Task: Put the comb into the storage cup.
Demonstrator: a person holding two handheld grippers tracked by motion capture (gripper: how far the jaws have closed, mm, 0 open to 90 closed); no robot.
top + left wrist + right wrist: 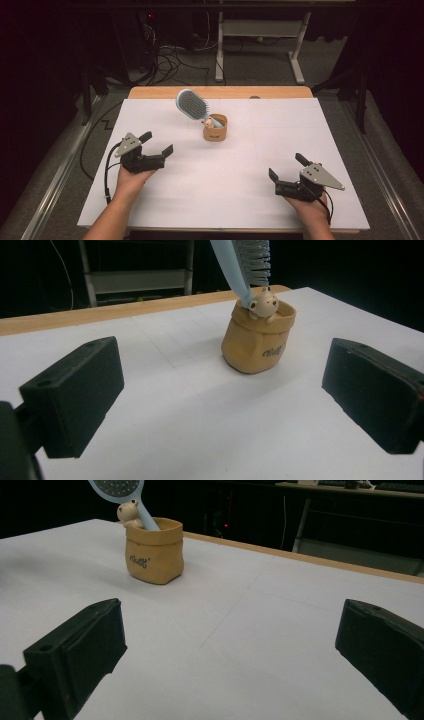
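Note:
A small tan pot [215,129] [257,339] [153,550] shaped like a sack stands upright on the white table top [225,165], a little behind its middle. A pale blue hairbrush [193,105] [247,265] [120,492] stands in the pot, handle down, leaning to the left and back. A little bear figure [263,303] [128,513] sits on the pot's rim. My left gripper [159,142] rests open at the table's left, apart from the pot. At the front right my right gripper [287,167] rests open. Nothing lies between either pair of jaws.
The white sheet leaves a wooden strip [220,92] bare along the table's far edge. Behind the table are cables on the floor [172,62] and a white desk frame [260,40]. A metal rail [60,175] runs along the floor on the left.

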